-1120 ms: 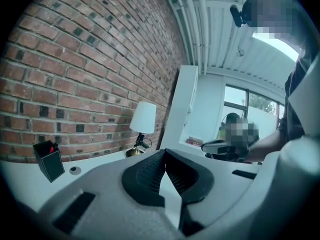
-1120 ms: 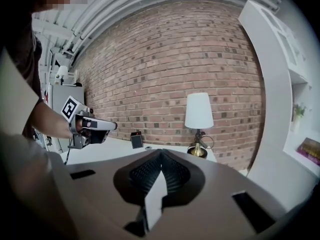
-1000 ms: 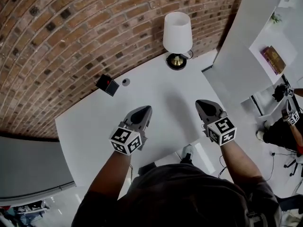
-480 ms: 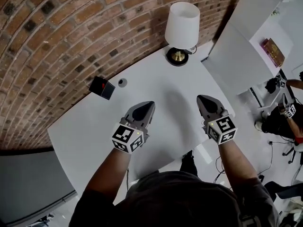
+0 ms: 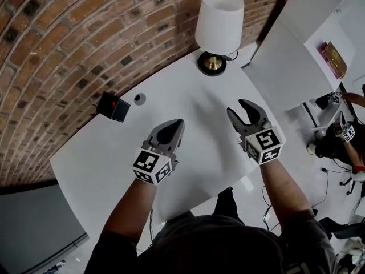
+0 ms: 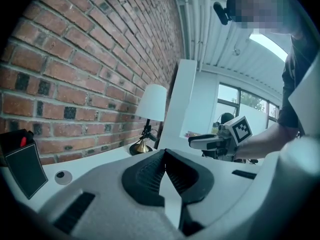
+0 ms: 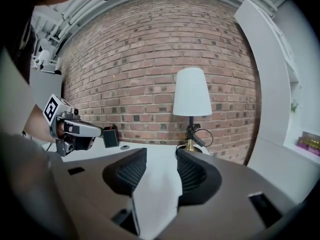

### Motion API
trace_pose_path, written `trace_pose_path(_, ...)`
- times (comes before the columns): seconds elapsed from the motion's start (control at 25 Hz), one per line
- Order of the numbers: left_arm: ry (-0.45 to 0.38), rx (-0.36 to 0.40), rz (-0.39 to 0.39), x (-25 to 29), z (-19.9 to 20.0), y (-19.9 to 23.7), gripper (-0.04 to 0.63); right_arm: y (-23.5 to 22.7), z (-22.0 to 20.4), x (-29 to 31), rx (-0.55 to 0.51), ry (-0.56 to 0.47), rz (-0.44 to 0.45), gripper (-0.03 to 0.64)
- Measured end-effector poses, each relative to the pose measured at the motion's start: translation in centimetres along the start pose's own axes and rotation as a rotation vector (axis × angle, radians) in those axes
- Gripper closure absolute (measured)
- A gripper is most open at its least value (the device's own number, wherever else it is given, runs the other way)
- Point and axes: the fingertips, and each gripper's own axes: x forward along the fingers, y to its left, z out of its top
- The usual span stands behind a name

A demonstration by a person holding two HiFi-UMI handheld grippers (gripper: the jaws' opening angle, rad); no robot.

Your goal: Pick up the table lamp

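The table lamp point(image 5: 218, 28) has a white shade, a thin dark stem and a brass base, and it stands at the far end of the white table point(image 5: 114, 153) against the brick wall. It also shows in the left gripper view as the lamp point(image 6: 149, 106) and in the right gripper view as the lamp point(image 7: 192, 94). My right gripper point(image 5: 242, 108) hovers over the table short of the lamp, its jaws opening with nothing between them. My left gripper point(image 5: 174, 125) is beside it, shut and empty.
A small black box point(image 5: 112, 107) with a red dot and a round grey disc point(image 5: 140, 99) sit near the wall at left. A white panel point(image 5: 288, 56) rises right of the lamp. Another person with marker cubes point(image 5: 342, 133) is at far right.
Both grippers have moved forward over the table towards the lamp. The right gripper's jaws, shut before, now stand apart.
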Motion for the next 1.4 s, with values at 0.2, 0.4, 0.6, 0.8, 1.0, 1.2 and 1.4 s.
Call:
trace_pose_path(0.2,0.002,0.015,-0.005,1.9,-0.8,1.6,0.591,-1.9,-0.5,3.2,-0.009,-0.003,-0.022,0.434)
trace_pose_path(0.4,-0.005,0.015,-0.011,4.1,-1.8,2.8,0.591,-3.6,-1.5,6.9,-0.008,-0.004,-0.038,0.434)
trace_pose_path(0.6,-0.005,0.015,-0.024,6.2,-2.9,3.8,0.591,-5.0,-2.5,10.4,-0.003,-0.002,-0.056,0.434)
trace_pose_path(0.8,-0.023,0.012,-0.033,7.8,-3.2,4.4,0.591,-6.3,-2.9,13.4,-0.011,0.001,-0.075,0.434)
trace_pose_path(1.0,-0.035,0.023,-0.047,9.3,-3.3,5.1,0.591,-7.9,-3.1,16.1,-0.006,0.005,-0.100,0.434)
trace_pose_path(1.2,-0.043,0.034,-0.055,10.6,-3.2,6.1,0.591,-9.5,-3.6,18.8,-0.014,0.023,-0.128,0.434)
trace_pose_path(1.4,-0.048,0.054,-0.066,11.5,-3.2,6.8,0.591,-10.9,-3.4,20.8,-0.028,0.050,-0.160,0.434)
